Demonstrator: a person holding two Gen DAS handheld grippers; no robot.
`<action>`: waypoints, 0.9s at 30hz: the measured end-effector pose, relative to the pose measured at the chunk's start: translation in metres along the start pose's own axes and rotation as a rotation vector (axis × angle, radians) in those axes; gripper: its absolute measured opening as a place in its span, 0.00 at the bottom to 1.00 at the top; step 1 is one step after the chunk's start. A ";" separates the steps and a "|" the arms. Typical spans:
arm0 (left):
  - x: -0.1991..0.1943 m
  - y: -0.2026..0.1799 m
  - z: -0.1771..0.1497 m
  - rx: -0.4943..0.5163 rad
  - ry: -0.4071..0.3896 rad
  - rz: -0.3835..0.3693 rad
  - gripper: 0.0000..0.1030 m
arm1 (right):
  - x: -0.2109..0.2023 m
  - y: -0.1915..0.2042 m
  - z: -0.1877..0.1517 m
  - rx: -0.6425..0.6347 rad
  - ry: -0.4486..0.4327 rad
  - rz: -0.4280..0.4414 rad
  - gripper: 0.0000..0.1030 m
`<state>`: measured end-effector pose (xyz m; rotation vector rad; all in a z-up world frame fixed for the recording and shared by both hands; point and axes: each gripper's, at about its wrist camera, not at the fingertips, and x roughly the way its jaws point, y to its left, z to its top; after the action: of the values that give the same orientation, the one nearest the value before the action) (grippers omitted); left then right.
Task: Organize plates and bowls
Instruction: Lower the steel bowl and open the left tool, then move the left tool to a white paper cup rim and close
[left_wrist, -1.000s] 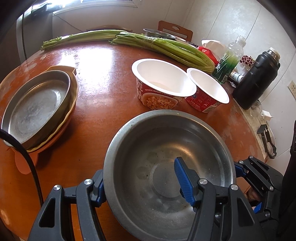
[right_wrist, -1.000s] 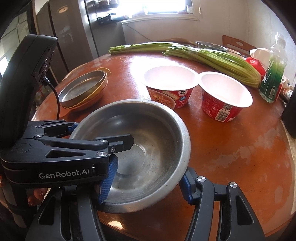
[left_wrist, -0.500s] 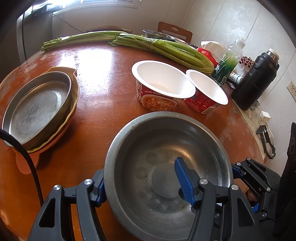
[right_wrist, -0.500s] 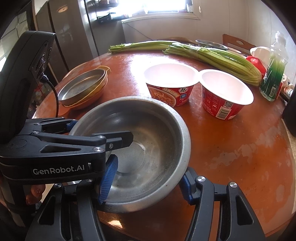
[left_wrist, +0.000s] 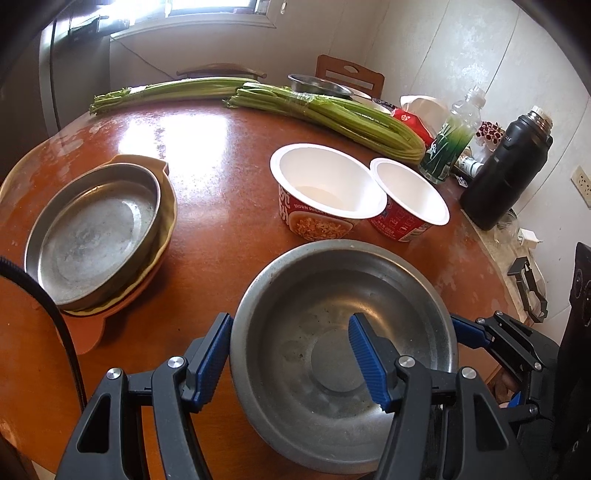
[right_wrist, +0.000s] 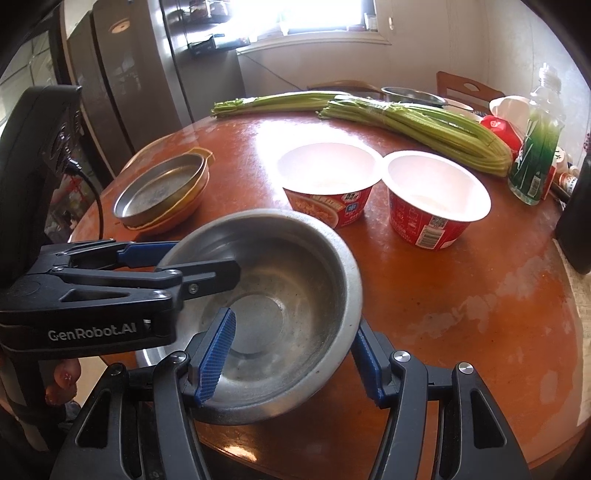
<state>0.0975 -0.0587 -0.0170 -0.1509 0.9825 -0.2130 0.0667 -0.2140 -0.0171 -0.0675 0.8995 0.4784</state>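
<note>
I have both grippers on the same steel bowl (left_wrist: 332, 332), which sits at the near edge of the round wooden table (left_wrist: 221, 184). My left gripper (left_wrist: 291, 362) straddles the bowl's left wall, jaws part-way apart: one blue pad lies against the outside of the rim and the other stands inside the bowl, clear of the wall on that side as far as I can see, so I cannot tell whether it truly clamps. My right gripper (right_wrist: 291, 354) mirrors this on the bowl's right wall, with one blue pad inside the bowl and the other tucked under the outer rim; again the jaws are part-way apart and I cannot tell if they pinch. In the right wrist view the left gripper's fingers (right_wrist: 207, 275) reach over the far-left rim. Beyond the bowl stand two empty red noodle cups (left_wrist: 325, 192), side by side and touching at the rims. To the left sits a shallow steel pan (left_wrist: 96, 236) nested in a yellow-brown dish (left_wrist: 168, 206). Celery bunches (left_wrist: 332, 114) lie across the far side.
</note>
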 end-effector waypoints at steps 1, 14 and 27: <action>-0.003 0.001 0.002 -0.001 -0.007 0.000 0.62 | -0.001 -0.001 0.003 0.005 -0.005 0.002 0.62; -0.008 0.011 0.035 0.010 -0.021 -0.005 0.62 | 0.000 -0.007 0.030 0.021 -0.007 -0.004 0.62; 0.008 0.005 0.087 0.063 -0.013 -0.026 0.62 | 0.016 -0.028 0.062 0.209 -0.007 0.041 0.62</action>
<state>0.1749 -0.0536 0.0227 -0.1068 0.9601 -0.2659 0.1324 -0.2179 0.0054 0.1434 0.9404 0.4204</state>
